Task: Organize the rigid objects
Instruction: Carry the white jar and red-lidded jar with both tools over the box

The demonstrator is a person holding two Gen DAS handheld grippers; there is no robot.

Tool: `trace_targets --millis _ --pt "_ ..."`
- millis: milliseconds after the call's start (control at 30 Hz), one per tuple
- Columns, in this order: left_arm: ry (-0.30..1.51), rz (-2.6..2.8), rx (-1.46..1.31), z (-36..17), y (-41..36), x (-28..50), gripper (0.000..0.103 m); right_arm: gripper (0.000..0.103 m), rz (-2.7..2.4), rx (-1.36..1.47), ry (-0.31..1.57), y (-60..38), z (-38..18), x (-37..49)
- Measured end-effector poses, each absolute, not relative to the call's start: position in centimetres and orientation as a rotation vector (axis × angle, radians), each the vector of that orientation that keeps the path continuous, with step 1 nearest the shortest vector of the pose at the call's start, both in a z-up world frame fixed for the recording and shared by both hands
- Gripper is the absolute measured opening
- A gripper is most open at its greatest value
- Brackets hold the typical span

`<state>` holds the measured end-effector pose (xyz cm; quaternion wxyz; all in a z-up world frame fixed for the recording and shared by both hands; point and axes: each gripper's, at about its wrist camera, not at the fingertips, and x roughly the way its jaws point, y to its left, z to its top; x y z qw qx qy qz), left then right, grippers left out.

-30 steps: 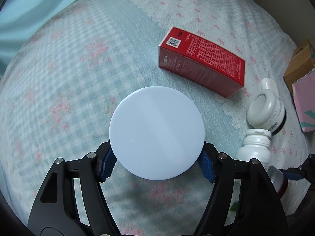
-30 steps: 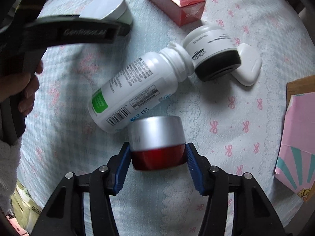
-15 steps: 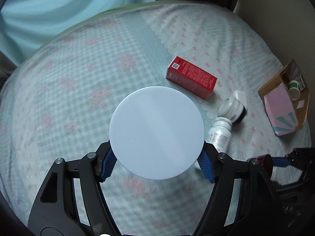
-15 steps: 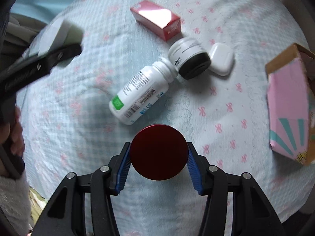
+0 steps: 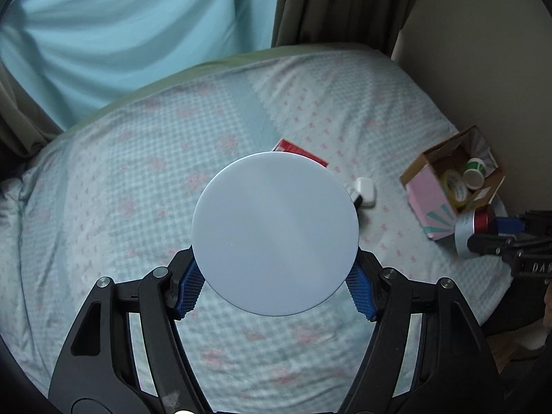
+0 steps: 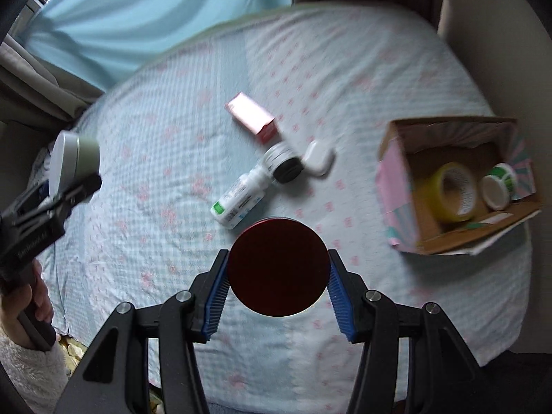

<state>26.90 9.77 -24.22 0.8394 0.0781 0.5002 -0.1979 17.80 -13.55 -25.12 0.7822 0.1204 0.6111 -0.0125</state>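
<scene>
My left gripper [image 5: 275, 288] is shut on a round white jar [image 5: 275, 234], held high above the bed; the jar also shows at the left in the right wrist view [image 6: 74, 164]. My right gripper [image 6: 277, 291] is shut on a red jar with a silver side [image 6: 277, 272], which also shows in the left wrist view [image 5: 475, 230] beside the open cardboard box [image 5: 422, 186]. On the bed lie a red carton [image 6: 252, 117], a white bottle [image 6: 239, 198], a black-and-white jar [image 6: 284, 164] and a white case [image 6: 319, 158].
The open box [image 6: 398, 189] at the bed's right edge holds a yellow tape roll [image 6: 452, 191] and a small green-and-white container [image 6: 498, 186]. A wall runs along the right side. Curtains [image 5: 120, 27] hang behind the bed. The bedsheet [image 6: 155, 172] is pale checked fabric.
Both grippers have risen well above the bed with their jars, so more of the bed, the box and the curtains show. The right gripper has tilted the red jar end-on.
</scene>
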Motion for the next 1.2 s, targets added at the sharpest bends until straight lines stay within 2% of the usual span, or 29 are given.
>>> trace_targets --millis 267,467,800,1200 --pt "1.042 -0.385 0.114 -20.4 0.9 22.3 0.067 0.049 -0.018 0.256 1.276 -23.5 -21.7 15.5" --pt "1.066 -0.380 0.066 -19.9 -8.0 20.3 0.067 0.049 -0.015 0.241 1.274 -32.8 -20.9 15.8" --pt "1.169 -0.426 0.058 -24.0 -21.2 20.3 0.067 0.049 -0.008 0.249 1.325 -43.1 -24.2 20.3" --pt "1.283 -0.504 0.193 -31.5 -31.0 24.9 0.067 0.049 0.008 0.220 1.416 -49.3 -32.1 25.5"
